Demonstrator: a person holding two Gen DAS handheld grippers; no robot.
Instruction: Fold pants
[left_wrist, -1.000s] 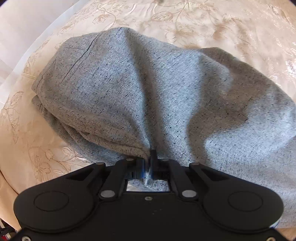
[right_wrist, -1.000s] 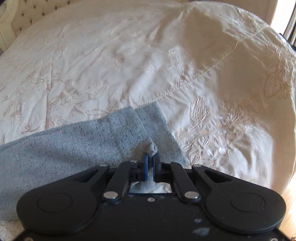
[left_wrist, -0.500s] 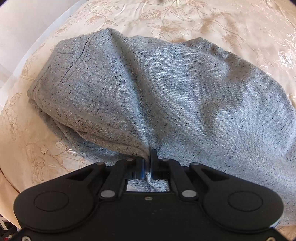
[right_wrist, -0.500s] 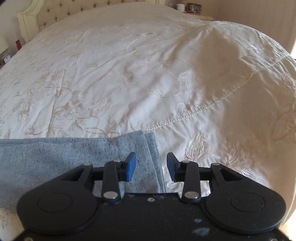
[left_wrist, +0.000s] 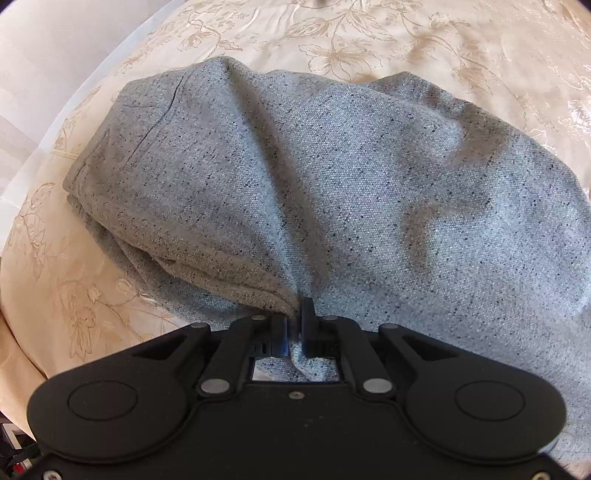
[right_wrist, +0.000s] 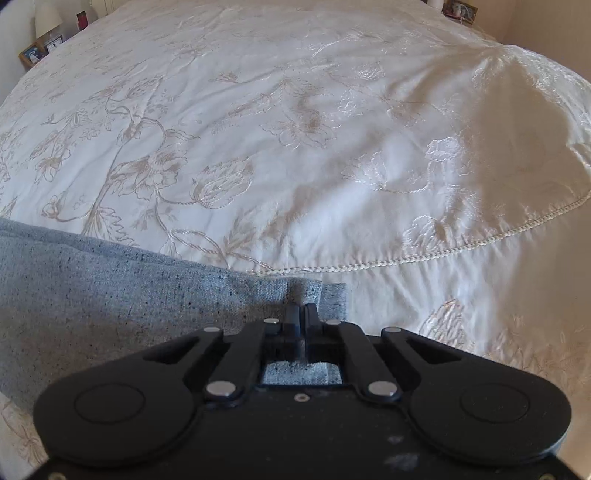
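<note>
On bedspread (right_wrist: 295, 147), grey pants (left_wrist: 332, 184) lie folded lengthwise; your left gripper (left_wrist: 294, 328) pinches bunched edge, your right gripper (right_wrist: 303, 321), jaws just closing, sits at hem. Crosswise fold likely remains.

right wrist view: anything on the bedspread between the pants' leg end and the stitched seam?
Nothing lies there. In the right wrist view only bare embroidered bedspread runs from the grey pants up to the stitched seam.
</note>
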